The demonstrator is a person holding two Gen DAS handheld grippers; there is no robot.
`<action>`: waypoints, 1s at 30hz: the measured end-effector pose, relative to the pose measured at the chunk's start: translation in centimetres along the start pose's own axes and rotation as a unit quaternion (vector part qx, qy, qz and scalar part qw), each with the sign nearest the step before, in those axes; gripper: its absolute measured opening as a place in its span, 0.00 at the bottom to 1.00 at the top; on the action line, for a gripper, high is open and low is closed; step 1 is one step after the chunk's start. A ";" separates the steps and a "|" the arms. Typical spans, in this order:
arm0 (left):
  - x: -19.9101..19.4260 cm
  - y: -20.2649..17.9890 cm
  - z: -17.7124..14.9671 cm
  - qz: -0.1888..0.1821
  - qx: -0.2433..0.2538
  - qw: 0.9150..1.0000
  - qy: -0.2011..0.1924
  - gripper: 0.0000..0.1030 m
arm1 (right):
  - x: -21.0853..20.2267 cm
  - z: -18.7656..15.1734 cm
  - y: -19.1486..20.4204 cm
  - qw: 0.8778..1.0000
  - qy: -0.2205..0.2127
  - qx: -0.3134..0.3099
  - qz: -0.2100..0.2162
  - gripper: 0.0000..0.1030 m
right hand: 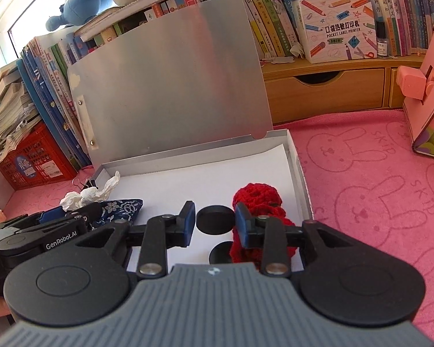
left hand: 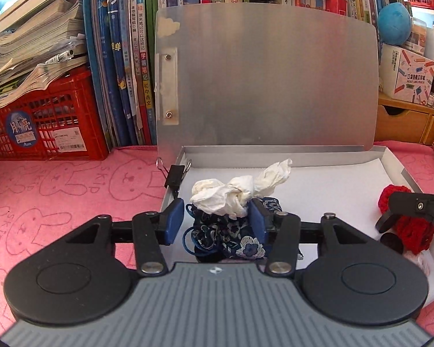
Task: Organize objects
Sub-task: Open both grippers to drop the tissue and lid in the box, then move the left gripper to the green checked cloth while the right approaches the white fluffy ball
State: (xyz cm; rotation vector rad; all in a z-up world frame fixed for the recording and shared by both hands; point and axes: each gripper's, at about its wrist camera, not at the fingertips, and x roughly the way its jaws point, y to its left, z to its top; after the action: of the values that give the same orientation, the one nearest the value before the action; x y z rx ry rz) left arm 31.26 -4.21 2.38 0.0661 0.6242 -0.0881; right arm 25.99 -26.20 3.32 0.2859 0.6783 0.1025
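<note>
while both grippers sit over the open metal box (left hand: 275, 150), we're mid-placement of soft items inside it.
left gripper (left hand: 217, 222) has its 2 blue pads spread around the blue floral pouch (left hand: 228, 237), with crumpled white tissue (left hand: 240, 190) on top; can't tell if the pads actually touch, so we read it as apart, not clamped. pouch lies on the white liner at the box's left-front; in the right view its long axis runs left-right, corner pointing toward box centre. right gripper (right hand: 214, 222) is apart too, straddling 1 black disc (right hand: 214, 219); red crochet piece (right hand: 257, 202) is just beside its right finger, long axis roughly front-to-back, a 2nd disc nearer us. next we judge: back both grippers out cleanly without dragging fabric, then deal with the lid (right hand: 170, 66).
</note>
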 end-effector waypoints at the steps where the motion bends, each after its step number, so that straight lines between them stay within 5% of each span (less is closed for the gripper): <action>1: -0.3 0.1 -0.1 0.000 0.000 1.000 -0.005 0.73 | -0.3 -0.1 0.0 1.000 -0.006 -0.001 0.004 0.63; 4: -1.4 0.2 -0.5 0.001 0.002 1.000 -0.018 0.82 | -1.5 -0.2 0.0 1.000 -0.021 -0.007 0.002 0.66; 10: -4.7 -0.2 -1.3 0.001 0.039 0.999 -0.033 0.84 | -4.8 -1.2 0.1 0.999 -0.042 -0.019 0.011 0.69; 19: -12.8 -1.1 -4.9 -0.056 0.053 0.996 -0.049 0.89 | -10.8 -5.6 0.2 0.995 -0.071 -0.036 0.053 0.82; 30: -18.8 -1.3 -11.4 -0.103 0.055 0.993 -0.034 0.91 | -14.9 -11.3 0.4 0.991 -0.083 -0.095 0.048 0.91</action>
State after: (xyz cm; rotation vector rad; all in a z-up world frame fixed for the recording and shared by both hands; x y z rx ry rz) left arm 9.32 -3.30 4.17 0.1044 0.5559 -0.3231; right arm 7.30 -26.00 4.06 0.1409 0.4858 0.2318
